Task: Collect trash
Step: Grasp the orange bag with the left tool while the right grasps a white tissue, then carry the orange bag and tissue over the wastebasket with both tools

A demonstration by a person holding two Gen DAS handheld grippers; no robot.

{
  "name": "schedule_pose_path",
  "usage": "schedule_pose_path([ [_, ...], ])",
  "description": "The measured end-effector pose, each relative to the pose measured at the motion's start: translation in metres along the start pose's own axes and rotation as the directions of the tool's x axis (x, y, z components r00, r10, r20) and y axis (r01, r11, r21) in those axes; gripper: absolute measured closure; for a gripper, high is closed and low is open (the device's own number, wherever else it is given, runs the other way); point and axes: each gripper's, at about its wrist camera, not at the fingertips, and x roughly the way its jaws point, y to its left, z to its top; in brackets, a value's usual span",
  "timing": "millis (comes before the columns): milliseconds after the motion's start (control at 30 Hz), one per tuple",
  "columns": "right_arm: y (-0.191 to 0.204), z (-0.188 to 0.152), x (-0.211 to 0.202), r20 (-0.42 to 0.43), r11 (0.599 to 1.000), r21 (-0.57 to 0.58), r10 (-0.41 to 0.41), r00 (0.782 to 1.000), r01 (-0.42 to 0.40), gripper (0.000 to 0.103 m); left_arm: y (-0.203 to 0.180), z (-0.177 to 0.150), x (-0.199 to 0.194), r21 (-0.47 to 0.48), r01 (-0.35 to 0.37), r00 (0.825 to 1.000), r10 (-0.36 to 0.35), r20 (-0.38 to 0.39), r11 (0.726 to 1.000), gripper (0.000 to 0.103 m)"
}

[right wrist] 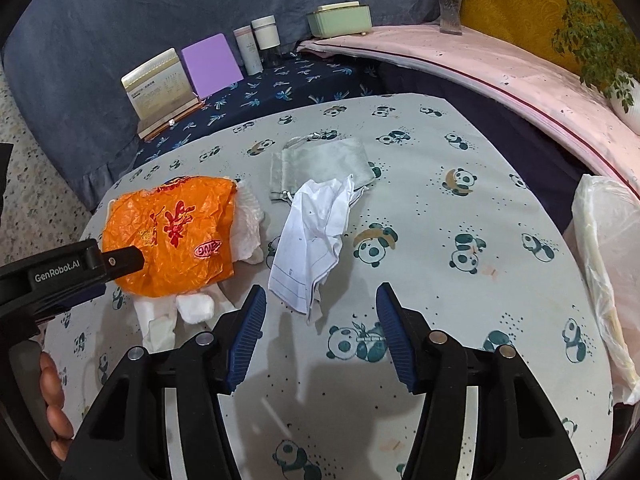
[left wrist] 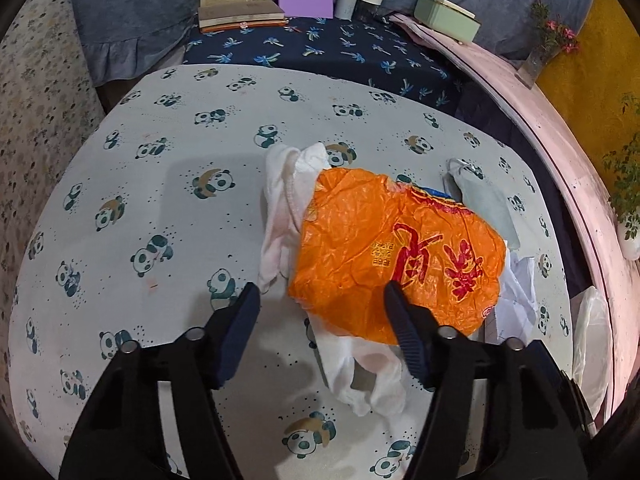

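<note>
Orange bag (left wrist: 396, 248) btwn open left gripper (left wrist: 322, 300) jaws, untouched

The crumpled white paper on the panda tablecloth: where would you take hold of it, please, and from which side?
Grip the crumpled white paper at its near lower tip, where the folds bunch into a narrow raised ridge. Come from above and from the near side with the right hand-held gripper, which is open just in front of that tip. The far end lies on the grey pouch.
</note>
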Motion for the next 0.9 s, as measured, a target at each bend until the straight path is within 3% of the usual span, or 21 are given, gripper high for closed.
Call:
schedule_pose_path([
  [133, 0.000, 0.001, 0.009, -0.015, 1.000, 0.003, 0.009, 1.000, -0.009, 0.066, -0.006, -0.001, 0.002, 0.035, 0.012, 1.000, -0.012, -0.009, 0.999, 0.080],
  [267, -0.001, -0.001, 0.010, -0.026, 1.000, 0.007, 0.025, 0.999, -0.024, 0.089, -0.010, -0.004, -0.002, 0.055, 0.025, 1.000, -0.024, -0.007, 0.998, 0.095],
  [400, -0.003, -0.004, -0.001, -0.011, 1.000, 0.004, 0.026, 1.000, -0.026, 0.099, -0.016, -0.008, -0.013, 0.065, 0.037, 0.999, -0.038, 0.007, 0.997, 0.097],
  [900, -0.041, -0.005, -0.076, 0.117, 0.998, 0.057, 0.001, 0.993, -0.008, 0.101, -0.069, -0.028, -0.077, 0.161, 0.100, 0.989, -0.116, 0.092, 0.982, 0.097],
])
